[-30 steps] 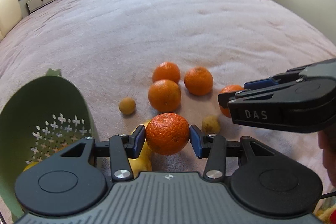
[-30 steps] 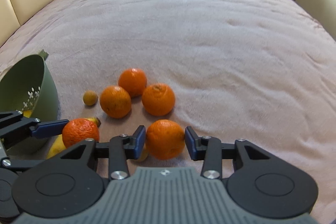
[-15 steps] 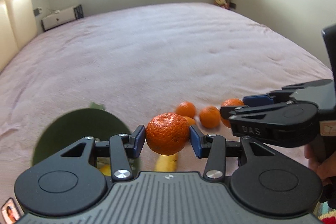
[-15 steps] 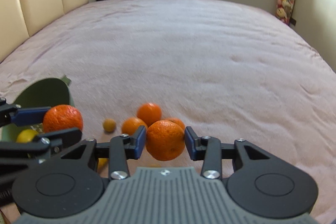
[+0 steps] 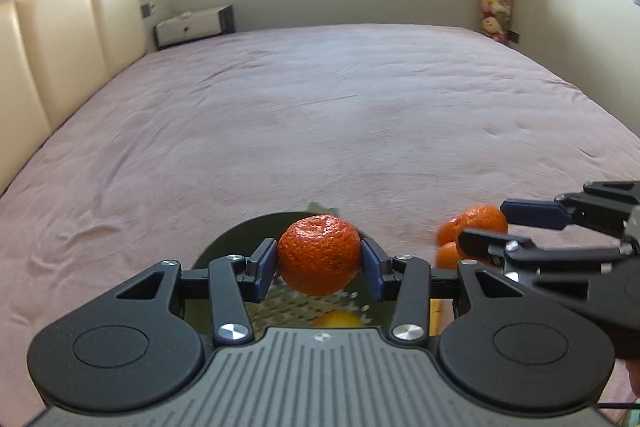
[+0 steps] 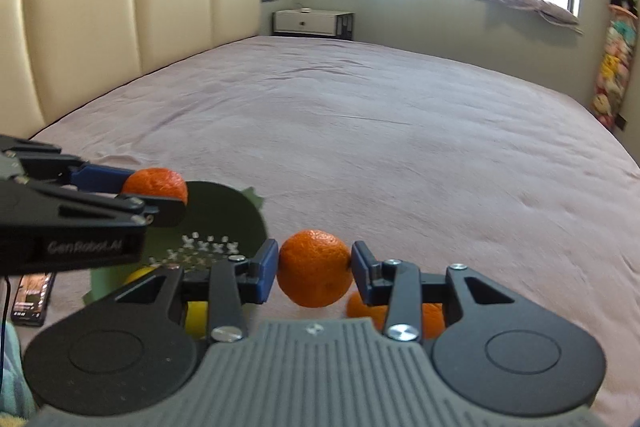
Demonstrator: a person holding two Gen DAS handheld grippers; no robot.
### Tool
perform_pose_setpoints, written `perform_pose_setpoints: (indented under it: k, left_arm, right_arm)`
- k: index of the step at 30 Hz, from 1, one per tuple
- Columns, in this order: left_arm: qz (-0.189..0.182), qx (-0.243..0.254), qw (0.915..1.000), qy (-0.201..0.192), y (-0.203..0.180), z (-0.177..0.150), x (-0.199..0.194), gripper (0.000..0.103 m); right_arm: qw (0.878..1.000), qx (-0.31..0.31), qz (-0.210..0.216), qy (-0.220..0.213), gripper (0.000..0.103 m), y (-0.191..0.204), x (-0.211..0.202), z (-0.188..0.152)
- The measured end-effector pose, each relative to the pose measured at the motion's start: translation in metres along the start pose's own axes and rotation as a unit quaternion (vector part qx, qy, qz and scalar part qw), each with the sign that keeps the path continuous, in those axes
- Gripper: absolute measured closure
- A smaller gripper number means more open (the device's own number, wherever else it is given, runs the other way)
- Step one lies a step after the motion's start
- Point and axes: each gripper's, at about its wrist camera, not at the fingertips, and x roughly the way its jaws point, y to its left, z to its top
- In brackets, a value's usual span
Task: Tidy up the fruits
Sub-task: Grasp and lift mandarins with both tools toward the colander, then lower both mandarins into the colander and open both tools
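— The left gripper (image 5: 319, 263): how do its jaws stand?

— About half open and pressed on a tangerine (image 5: 319, 254) from both sides; the blue pads meet its flanks at nine and three o'clock; the fruit is round, a little flattened, with a dimpled, glossy, deep orange peel.

— And what lies under it?

— A green colander (image 5: 224, 241), smooth plastic, its wall pierced with small cross-shaped holes; the tangerine hangs over its mouth, clear of the rim; something yellow and rounded (image 5: 338, 319) shows inside at six o'clock, too blurred to name.

— The right gripper (image 6: 315, 269)?

— Its jaws are set somewhat narrower, clamped on a second tangerine (image 6: 315, 268); same pebbled skin, paler orange, held off the bed; from the left camera that gripper sits at three o'clock.

— Anything left on the bed?

— More oranges (image 6: 432, 319) lie on the bedspread (image 6: 400, 147) just below the right jaws, partly hidden by the linkage; a yellow fruit (image 6: 197, 319) peeks out at seven o'clock beside the colander; the bedspread is a soft, faintly wrinkled mauve cloth; behind it a padded cream headboard (image 6: 120, 27) in smooth panels; a dark flat device (image 6: 32, 295) rests at the bed's near left edge.
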Motion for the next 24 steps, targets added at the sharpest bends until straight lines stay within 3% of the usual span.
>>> perform_pose_setpoints:
  k: [13, 24]
  left_arm:
    - [0.010, -0.098, 0.9931, 0.063, 0.062, -0.012, 0.026, 0.052]
    - [0.022, -0.125, 0.9884, 0.084, 0.078, -0.023, 0.050, 0.052]
  right_arm:
    - [0.989, -0.134, 0.053, 0.046, 0.066, 0.079, 0.037, 0.016]
    - [0.978, -0.169, 0.055, 0.105, 0.066, 0.087, 0.090, 0.017]
